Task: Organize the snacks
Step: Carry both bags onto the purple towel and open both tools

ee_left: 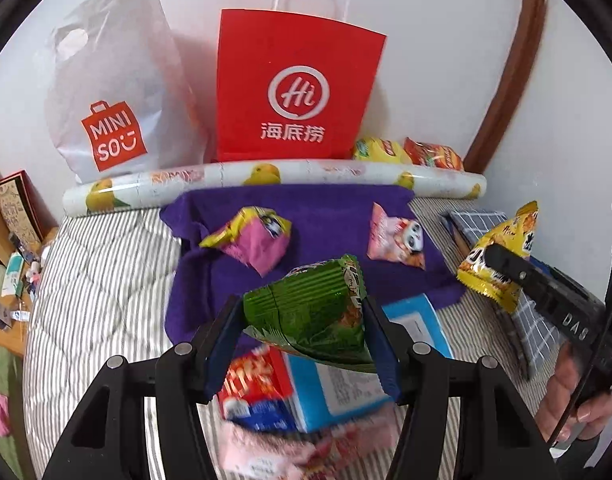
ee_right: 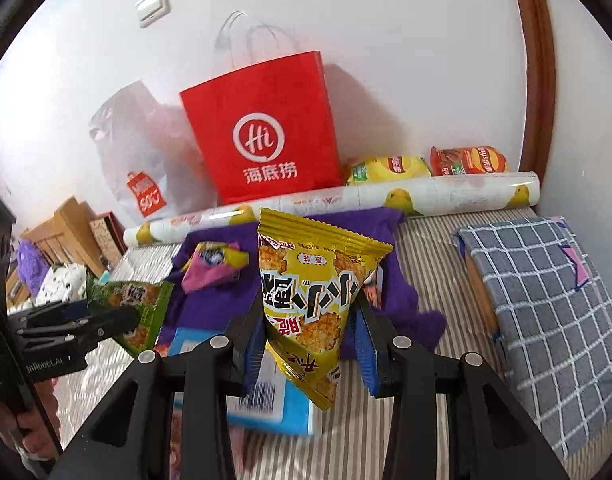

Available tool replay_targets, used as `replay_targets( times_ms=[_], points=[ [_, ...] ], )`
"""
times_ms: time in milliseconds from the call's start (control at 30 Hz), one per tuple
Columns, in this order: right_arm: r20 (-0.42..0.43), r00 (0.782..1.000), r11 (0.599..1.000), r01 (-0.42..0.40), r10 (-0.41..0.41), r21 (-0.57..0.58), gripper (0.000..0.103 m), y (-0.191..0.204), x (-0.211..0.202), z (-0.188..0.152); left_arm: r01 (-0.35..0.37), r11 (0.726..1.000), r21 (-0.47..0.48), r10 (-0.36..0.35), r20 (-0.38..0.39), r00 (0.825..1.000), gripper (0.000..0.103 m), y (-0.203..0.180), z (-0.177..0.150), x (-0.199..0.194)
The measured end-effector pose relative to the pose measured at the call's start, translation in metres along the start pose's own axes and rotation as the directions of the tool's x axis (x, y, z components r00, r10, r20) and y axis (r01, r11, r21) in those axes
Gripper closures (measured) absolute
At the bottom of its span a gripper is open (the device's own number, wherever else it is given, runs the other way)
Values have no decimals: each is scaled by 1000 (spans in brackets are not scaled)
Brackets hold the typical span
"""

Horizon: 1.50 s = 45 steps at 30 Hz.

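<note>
My left gripper (ee_left: 306,312) is shut on a green snack packet (ee_left: 313,304), held above the striped bed. My right gripper (ee_right: 309,320) is shut on a yellow snack packet (ee_right: 309,280); the same yellow snack packet (ee_left: 501,256) shows at the right of the left wrist view, and the green packet (ee_right: 134,300) at the left of the right wrist view. On the purple cloth (ee_left: 325,216) lie a yellow-pink packet (ee_left: 250,240) and a pink packet (ee_left: 395,240). A red paper bag (ee_left: 294,88) and a white plastic bag (ee_left: 114,92) stand against the wall.
A blue box (ee_left: 337,384) and a red-blue packet (ee_left: 254,384) lie under my left gripper. A patterned roll (ee_left: 274,178) lies along the wall, with two chip bags (ee_right: 425,164) behind it. A checked cloth bundle (ee_right: 545,300) sits at the right. Wooden furniture (ee_right: 62,236) stands at the left.
</note>
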State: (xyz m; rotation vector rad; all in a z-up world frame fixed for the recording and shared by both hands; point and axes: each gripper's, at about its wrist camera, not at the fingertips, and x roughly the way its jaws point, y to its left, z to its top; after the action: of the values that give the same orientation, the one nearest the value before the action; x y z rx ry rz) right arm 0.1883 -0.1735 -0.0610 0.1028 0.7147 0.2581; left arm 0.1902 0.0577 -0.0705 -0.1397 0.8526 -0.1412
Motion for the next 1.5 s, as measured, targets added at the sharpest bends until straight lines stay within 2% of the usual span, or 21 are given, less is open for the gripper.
replay_targets(
  times_ms=[167,367,500,633,767,867,1033,1300,1500],
  points=[
    [2,998,997,-58,58,40,64,-6,23,25,-19,999,-39,20,23,1000,45,21,13,16],
    [-13,998,997,-64,64,40,64,-5,54,36,-7,993,-120,8,9,1000,45,52,18,46],
    [-36,997,997,-66,68,44,64,-9,79,30,13,988,-152,-16,-17,1000,45,60,18,68],
    [-66,994,993,-86,91,78,64,-23,105,14,14,992,-126,-19,-33,999,45,57,11,88],
    [-123,990,996,-60,68,73,64,-31,119,3,50,988,-143,-55,-29,998,45,60,3,100],
    [-136,987,992,-77,90,97,64,-35,123,1,75,983,-166,-78,-9,997,45,64,0,101],
    [-130,988,993,-66,79,96,63,-34,126,-1,81,983,-167,-82,4,997,44,65,-3,103],
    [-139,985,990,-82,98,118,63,-35,131,-1,52,992,-116,-51,7,999,44,52,-8,107],
    [-132,984,987,-103,118,120,63,-31,122,4,64,992,-107,-64,6,998,44,45,-5,100]
  ],
)
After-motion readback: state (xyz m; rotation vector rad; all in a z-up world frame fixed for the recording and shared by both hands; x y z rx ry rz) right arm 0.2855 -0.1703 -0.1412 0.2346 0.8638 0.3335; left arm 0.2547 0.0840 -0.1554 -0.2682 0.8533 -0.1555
